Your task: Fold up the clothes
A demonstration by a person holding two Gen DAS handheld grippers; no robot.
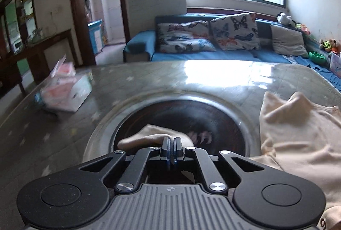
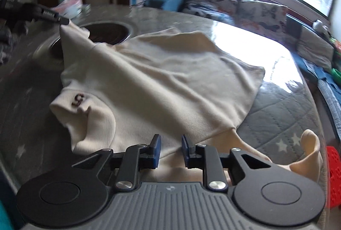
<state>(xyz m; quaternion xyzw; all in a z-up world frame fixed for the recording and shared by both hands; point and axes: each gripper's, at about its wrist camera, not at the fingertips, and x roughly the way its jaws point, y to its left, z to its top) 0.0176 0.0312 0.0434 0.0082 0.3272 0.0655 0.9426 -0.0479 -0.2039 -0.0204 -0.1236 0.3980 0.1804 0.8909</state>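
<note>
While the round tabletop (image 2: 275, 106), padded in grey star-print quilting under a glossy sheet, carries it, the cream sweater (image 2: 162, 72) lies half spread, soft and creased, one corner drawn out over the dark round recess (image 1: 181, 119), seemingly to flatten it for folding. That corner is pinched by the left gripper (image 1: 171, 145), jaws pressed together. Nearer, the right gripper (image 2: 170, 144) hovers over the hem, jaws apart, gripping nothing.

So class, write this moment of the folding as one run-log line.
left gripper: jaws shut on cream garment corner, lifted | right gripper: jaws open, nothing gripped | garment: spread on table, unfolded
</note>
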